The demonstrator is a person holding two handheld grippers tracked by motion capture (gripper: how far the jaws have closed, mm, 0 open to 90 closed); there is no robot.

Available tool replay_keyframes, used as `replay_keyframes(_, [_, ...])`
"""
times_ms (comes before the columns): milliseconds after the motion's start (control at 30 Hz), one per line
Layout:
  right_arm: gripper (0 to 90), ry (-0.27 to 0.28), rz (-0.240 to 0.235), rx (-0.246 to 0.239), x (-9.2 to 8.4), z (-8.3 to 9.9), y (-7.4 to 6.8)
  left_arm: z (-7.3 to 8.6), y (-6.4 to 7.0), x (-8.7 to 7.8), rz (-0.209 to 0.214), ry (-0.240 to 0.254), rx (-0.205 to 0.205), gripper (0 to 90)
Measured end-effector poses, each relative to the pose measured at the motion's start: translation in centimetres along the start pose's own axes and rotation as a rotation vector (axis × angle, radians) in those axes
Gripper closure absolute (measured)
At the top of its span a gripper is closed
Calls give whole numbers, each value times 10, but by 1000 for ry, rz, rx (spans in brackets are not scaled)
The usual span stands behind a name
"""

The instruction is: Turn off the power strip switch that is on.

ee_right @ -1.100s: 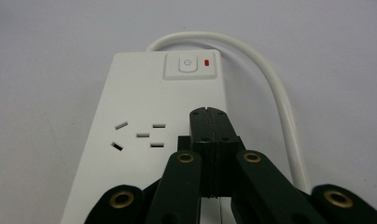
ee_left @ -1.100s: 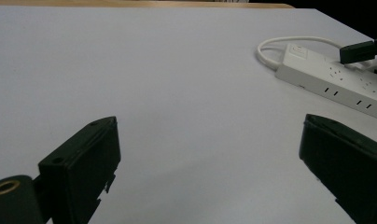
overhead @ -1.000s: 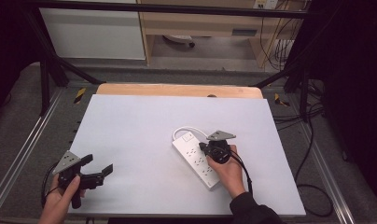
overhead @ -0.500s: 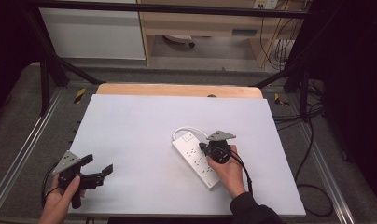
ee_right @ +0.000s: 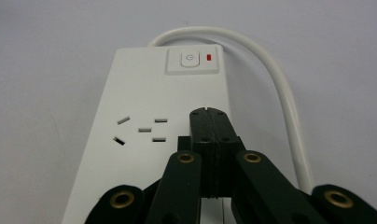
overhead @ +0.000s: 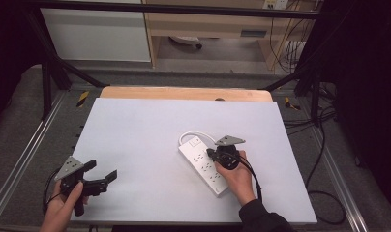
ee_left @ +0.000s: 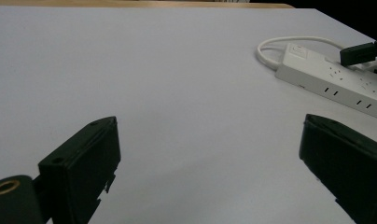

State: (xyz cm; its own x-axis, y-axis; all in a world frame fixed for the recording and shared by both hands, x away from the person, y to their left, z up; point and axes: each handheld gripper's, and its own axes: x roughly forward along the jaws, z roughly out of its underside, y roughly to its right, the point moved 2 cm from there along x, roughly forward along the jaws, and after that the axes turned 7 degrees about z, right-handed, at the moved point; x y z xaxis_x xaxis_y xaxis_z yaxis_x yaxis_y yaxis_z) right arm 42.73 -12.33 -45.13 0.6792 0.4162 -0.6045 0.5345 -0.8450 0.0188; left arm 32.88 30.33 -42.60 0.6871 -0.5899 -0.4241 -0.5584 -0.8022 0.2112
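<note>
A white power strip lies right of centre on the table, its cord looping at the far end. The right claw, fully shut and empty, hovers over it, apparently aimed at the switch. The left claw waits wide open, near left.

The right gripper, jaws pressed together, hovers over the white power strip; its switch lies just ahead.
</note>
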Motion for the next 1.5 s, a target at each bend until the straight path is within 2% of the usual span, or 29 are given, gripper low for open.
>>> replay_keyframes(600, [898,29,-2,11,-3,-9,-1,0,-1,-1,0,5,-7,53])
replay_keyframes(867, [830,34,-7,18,-6,-16,-2,1,-2,-1,-1,4,-10,53])
replay_keyframes(1367, [790,45,-15,13,-7,-25,-5,0,-2,0,-5,3,-14,53])
replay_keyframes(1500, [741,49,-19,23,-9,-28,-5,0,-2,-1,-4,2,-14,53])
